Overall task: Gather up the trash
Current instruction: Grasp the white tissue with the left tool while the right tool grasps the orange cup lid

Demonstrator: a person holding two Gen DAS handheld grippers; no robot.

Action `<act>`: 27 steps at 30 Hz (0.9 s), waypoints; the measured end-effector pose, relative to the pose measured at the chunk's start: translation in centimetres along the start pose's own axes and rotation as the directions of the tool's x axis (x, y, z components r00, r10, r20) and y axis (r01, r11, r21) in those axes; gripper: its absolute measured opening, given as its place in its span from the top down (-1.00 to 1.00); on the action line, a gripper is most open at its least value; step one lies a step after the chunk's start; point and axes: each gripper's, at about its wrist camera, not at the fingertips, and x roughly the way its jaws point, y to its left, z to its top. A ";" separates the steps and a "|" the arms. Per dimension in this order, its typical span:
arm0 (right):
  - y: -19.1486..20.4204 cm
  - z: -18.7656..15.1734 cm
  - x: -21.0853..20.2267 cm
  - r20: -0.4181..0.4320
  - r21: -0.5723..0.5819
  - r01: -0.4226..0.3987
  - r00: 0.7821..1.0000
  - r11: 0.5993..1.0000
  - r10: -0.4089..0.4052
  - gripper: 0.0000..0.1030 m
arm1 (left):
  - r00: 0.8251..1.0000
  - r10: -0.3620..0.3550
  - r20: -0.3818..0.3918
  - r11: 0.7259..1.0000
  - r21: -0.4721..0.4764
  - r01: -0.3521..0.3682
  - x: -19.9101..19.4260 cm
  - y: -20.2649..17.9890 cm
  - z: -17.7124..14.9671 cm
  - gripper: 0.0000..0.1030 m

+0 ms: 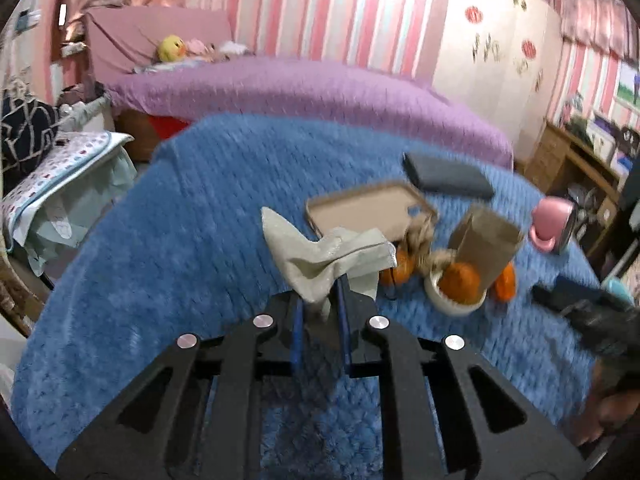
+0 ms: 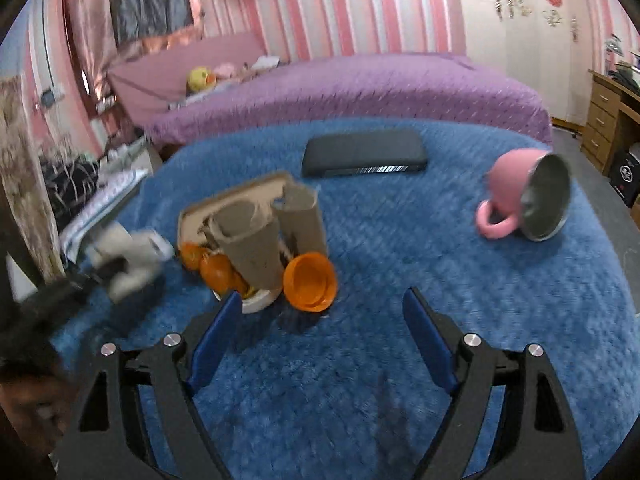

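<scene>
Two grippers are showing over the blue blanket (image 2: pixel 400 240). We are seeing the left gripper (image 1: pixel 320 300) pinching a crumpled pale wrapper (image 1: pixel 324 256) between its nearly closed blue pads, the wrapper sticking up and fanning out above the fingertips. The right gripper (image 2: pixel 326 312) is standing wide apart with nothing between its jaws, hovering just in front of the trash pile. We are counting in that pile a brown paper bag (image 2: pixel 250 240) standing upright, an orange cup (image 2: pixel 310 282) lying on its side touching it, orange peel pieces (image 2: pixel 216 270) in a white bowl (image 2: pixel 256 302), and a flat cardboard tray (image 1: pixel 360 208) behind. A pink mug (image 2: pixel 524 196) is lying tipped over well apart to the right. A dark phone-like slab (image 2: pixel 362 152) is lying farther back. Both views are blurring slightly.
</scene>
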 end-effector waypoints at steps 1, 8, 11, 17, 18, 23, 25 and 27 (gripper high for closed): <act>0.1 0.0 0.6 -0.010 -0.008 0.009 1.000 1.000 -0.009 -0.57 | 1.000 0.006 0.015 1.000 -0.010 -0.006 -0.3 0.2 0.1 0.75; 1.0 0.0 3.6 -0.057 -0.078 0.075 0.995 0.994 -0.079 0.23 | 1.000 -0.001 0.015 1.000 -0.026 0.001 -0.3 -0.1 0.4 0.75; 0.8 0.1 3.4 -0.054 -0.079 0.057 0.997 0.995 -0.061 0.68 | 1.000 -0.017 0.025 1.000 -0.018 0.017 -0.5 -0.5 0.3 0.75; 0.2 0.8 -0.2 0.031 -0.104 0.026 0.999 0.994 -0.023 0.82 | 0.995 -0.009 0.095 0.998 -0.069 0.016 -2.5 0.4 0.7 0.75; -0.3 0.9 -0.9 0.042 -0.095 0.014 0.999 0.995 -0.010 0.82 | 0.994 0.000 0.111 0.997 -0.076 0.008 -2.9 0.6 0.9 0.75; -1.3 0.9 -3.0 0.081 -0.076 -0.016 0.996 0.997 0.022 0.82 | 0.977 -0.007 0.215 0.996 -0.083 0.025 -5.4 0.4 1.4 0.75; -1.6 0.7 -4.1 0.094 -0.079 -0.021 0.995 0.997 0.028 0.82 | 0.970 -0.009 0.242 0.997 -0.073 0.027 -6.1 -0.1 1.5 0.75; -2.0 0.7 -4.9 0.107 -0.077 -0.019 0.994 0.997 0.027 0.82 | 0.968 -0.019 0.249 0.997 -0.068 0.037 -6.4 -0.8 1.5 0.75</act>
